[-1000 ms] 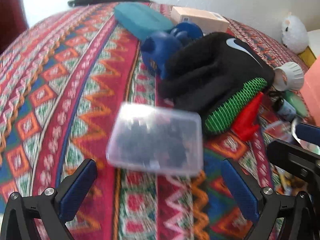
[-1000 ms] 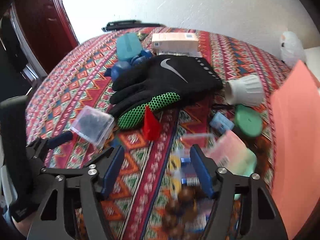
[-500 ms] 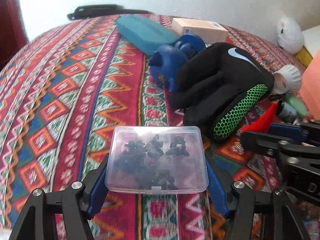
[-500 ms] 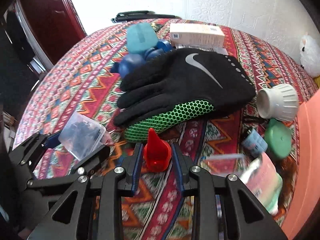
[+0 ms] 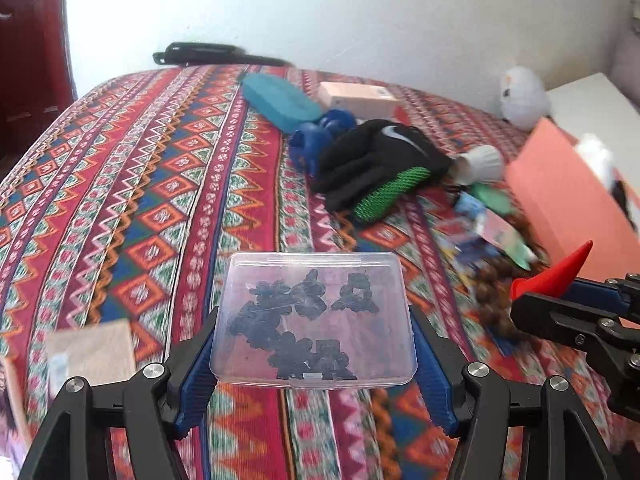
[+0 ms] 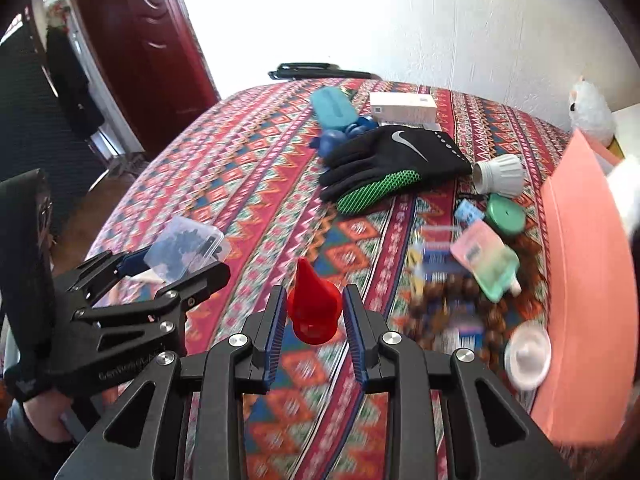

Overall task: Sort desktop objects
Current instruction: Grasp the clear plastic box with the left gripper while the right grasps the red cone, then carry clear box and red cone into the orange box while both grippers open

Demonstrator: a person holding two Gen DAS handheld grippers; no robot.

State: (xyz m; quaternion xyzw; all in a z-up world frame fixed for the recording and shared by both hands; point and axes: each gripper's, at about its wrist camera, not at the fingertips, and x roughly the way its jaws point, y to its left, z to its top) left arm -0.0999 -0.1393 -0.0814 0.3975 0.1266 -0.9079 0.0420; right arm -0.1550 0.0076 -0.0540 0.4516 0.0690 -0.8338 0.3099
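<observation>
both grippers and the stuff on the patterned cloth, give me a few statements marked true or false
1. The left gripper is shut on the clear plastic case. True.
2. The right gripper holds a green lid. False: it is shut on the red cone; the green lid lies on the patterned cloth.
3. The black glove lies on the cloth with a green mesh patch showing. True.
4. The clear plastic case is empty. False: small black pieces show inside it.
5. The white ribbed cap sits left of the glove in the right wrist view. False: it lies to the right of the glove.
</observation>
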